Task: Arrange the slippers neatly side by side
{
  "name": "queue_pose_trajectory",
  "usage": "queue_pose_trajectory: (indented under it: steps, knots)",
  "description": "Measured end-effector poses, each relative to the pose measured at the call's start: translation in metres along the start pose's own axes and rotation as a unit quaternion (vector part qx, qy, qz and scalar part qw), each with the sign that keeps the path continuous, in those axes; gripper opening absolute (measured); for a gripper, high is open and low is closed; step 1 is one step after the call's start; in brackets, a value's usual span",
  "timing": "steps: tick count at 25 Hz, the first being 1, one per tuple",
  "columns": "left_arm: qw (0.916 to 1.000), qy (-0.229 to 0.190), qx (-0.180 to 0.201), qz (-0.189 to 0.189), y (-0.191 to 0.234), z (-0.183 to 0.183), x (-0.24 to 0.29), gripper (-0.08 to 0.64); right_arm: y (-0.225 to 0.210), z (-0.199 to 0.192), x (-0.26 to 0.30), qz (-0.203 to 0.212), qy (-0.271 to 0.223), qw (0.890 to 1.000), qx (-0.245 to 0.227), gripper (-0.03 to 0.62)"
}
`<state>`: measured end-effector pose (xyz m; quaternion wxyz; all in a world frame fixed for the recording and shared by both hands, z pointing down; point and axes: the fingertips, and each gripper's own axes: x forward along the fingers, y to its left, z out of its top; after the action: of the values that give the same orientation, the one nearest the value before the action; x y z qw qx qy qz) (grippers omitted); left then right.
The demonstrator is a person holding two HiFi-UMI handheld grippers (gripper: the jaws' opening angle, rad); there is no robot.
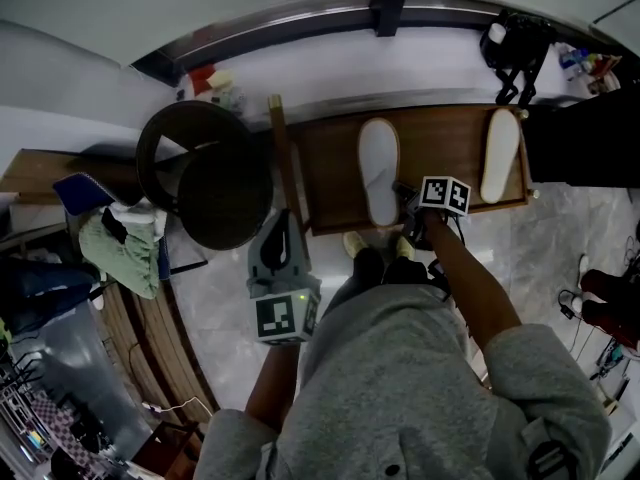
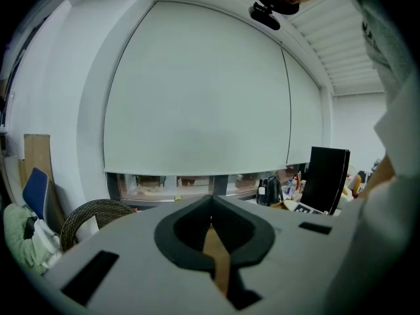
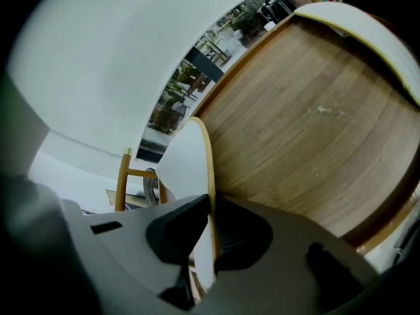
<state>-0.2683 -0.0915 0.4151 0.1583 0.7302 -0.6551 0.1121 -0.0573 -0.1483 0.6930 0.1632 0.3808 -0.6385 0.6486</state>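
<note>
Two white slippers lie on a low wooden board (image 1: 440,138). The left slipper (image 1: 379,173) lies lengthwise near the board's middle, and the right slipper (image 1: 500,155) lies near the right edge, a wide gap apart. My right gripper (image 1: 402,194) is at the left slipper's near end. In the right gripper view it (image 3: 210,199) is shut on that slipper's (image 3: 187,159) thin tan-edged sole, with the other slipper (image 3: 367,31) far across the board (image 3: 302,123). My left gripper (image 1: 283,220) hangs off the board's left side, shut and holding nothing (image 2: 210,199), pointing at a window blind.
A dark wicker chair (image 1: 205,173) stands left of the board, beside a thin wooden post (image 1: 283,158). Green cloth (image 1: 120,253) lies further left. A black bag (image 1: 515,43) sits on the sill behind. The person's feet (image 1: 355,243) stand at the board's near edge.
</note>
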Motion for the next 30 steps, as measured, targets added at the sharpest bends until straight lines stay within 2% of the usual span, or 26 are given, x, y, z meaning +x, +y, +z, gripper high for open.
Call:
queue_pose_trajectory:
  steps: [2, 6, 10, 16, 22, 27, 30]
  knots:
    - [1.0, -0.009, -0.002, 0.001, -0.001, 0.006, 0.001, 0.014, -0.003, 0.004, 0.002, -0.011, -0.003, 1.0, -0.003, 0.044]
    - [1.0, -0.009, 0.0, -0.001, -0.002, 0.006, 0.001, 0.014, -0.015, 0.012, -0.001, -0.052, -0.008, 0.998, -0.041, 0.046]
    - [1.0, -0.005, 0.004, -0.001, -0.002, 0.002, 0.001, 0.014, -0.01, 0.013, -0.006, -0.039, -0.003, 0.997, -0.064, 0.122]
    - [0.9997, -0.019, 0.009, -0.015, -0.017, 0.009, 0.006, 0.014, -0.005, 0.012, -0.021, -0.024, 0.003, 0.995, -0.092, 0.127]
    - [0.9994, -0.021, 0.014, -0.025, -0.042, 0.017, 0.019, 0.014, -0.002, 0.042, -0.064, 0.004, -0.024, 0.991, -0.131, 0.13]
    - [0.9989, -0.023, 0.026, -0.031, -0.077, 0.024, 0.029, 0.014, -0.028, 0.08, -0.119, -0.012, -0.052, 0.981, -0.187, 0.133]
    - [0.9989, -0.022, 0.02, -0.037, -0.112, 0.031, 0.034, 0.014, -0.061, 0.099, -0.155, -0.024, -0.065, 0.98, -0.184, 0.139]
